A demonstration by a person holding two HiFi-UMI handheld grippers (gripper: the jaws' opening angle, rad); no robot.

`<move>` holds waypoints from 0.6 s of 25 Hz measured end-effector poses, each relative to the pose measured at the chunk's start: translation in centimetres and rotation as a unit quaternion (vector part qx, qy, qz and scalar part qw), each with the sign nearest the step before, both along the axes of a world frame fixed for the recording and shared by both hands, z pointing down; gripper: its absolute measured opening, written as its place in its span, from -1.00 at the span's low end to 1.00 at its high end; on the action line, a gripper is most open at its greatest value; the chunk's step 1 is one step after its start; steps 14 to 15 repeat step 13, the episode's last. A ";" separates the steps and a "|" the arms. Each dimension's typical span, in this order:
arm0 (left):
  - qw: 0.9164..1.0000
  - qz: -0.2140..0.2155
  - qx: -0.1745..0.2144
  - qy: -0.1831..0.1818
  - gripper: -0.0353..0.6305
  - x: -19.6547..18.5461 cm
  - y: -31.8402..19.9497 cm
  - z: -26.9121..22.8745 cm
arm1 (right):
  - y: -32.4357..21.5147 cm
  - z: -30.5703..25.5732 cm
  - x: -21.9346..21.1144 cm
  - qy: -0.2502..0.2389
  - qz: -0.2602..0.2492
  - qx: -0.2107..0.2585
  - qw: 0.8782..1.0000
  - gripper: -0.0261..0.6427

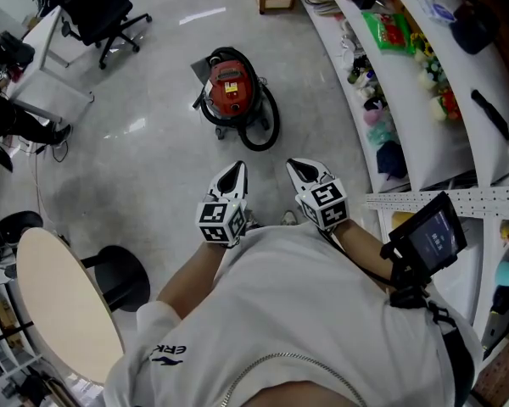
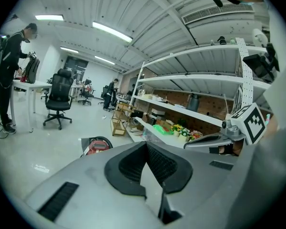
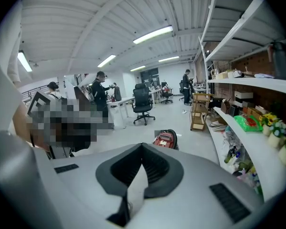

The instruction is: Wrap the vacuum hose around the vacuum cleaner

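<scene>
A red vacuum cleaner [image 1: 231, 88] stands on the grey floor some way ahead, its black hose [image 1: 264, 124] lying looped around its body. It also shows small in the left gripper view as the vacuum cleaner [image 2: 98, 144] and in the right gripper view as the vacuum cleaner [image 3: 166, 139]. My left gripper [image 1: 234, 175] and right gripper [image 1: 303, 170] are held side by side close to my chest, well short of the vacuum. Both are shut with nothing between their jaws.
Curved white shelves [image 1: 407, 83] full of small goods run along the right. A black office chair [image 1: 97, 11] and a white desk [image 1: 47, 53] stand at the far left, with a round table [image 1: 64, 303] and a black stool [image 1: 119, 274] near me. People stand at desks [image 2: 9, 75].
</scene>
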State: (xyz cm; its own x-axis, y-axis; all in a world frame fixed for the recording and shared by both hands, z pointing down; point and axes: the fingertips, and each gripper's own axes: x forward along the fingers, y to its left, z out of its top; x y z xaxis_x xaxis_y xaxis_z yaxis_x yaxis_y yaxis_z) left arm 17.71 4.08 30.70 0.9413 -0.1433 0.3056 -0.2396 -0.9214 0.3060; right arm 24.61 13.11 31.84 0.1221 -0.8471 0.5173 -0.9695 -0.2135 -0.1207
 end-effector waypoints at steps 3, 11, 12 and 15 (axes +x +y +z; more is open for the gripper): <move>1.000 -0.001 -0.001 0.001 -0.88 -0.1 -0.2 -0.1 | -0.2 -0.1 0.1 0.004 0.003 0.000 1.000 -0.92; 1.000 -0.002 -0.007 0.002 -0.88 -0.7 -1.3 0.2 | -1.3 0.0 -0.2 0.007 0.008 -0.003 1.000 -0.92; 1.000 -0.002 -0.008 0.002 -0.88 -0.7 -1.5 0.2 | -1.6 0.0 -0.2 0.008 0.008 -0.003 1.000 -0.92; 1.000 -0.002 -0.008 0.002 -0.88 -0.7 -1.7 0.2 | -1.8 -0.1 -0.2 0.009 0.008 -0.003 1.000 -0.92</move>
